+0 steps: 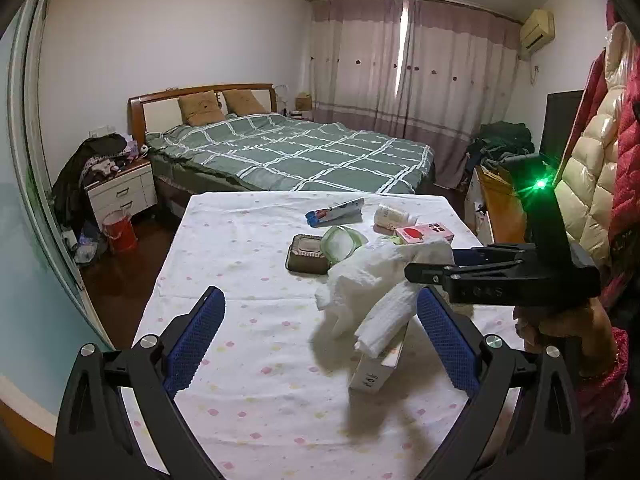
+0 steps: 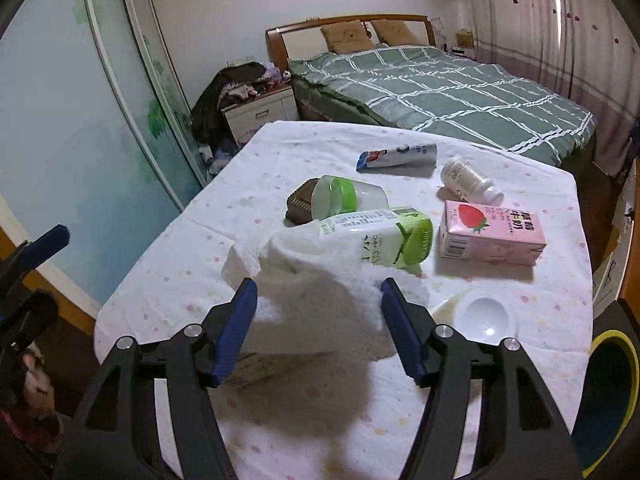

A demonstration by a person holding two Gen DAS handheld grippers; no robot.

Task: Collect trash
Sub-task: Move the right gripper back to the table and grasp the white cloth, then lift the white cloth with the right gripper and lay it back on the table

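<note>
Green juice carton [image 2: 384, 236] reads "HFC", sideways.

carton [image 2: 492, 232] right of bottle [image 2: 384, 236], on table [image 2: 160, 280]

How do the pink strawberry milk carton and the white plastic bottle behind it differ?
The pink strawberry milk carton is a box with flat faces; the white plastic bottle is round. The carton bears a red strawberry picture; the bottle carries only small print on white. Both lie on their sides on the dotted white tablecloth.
</note>
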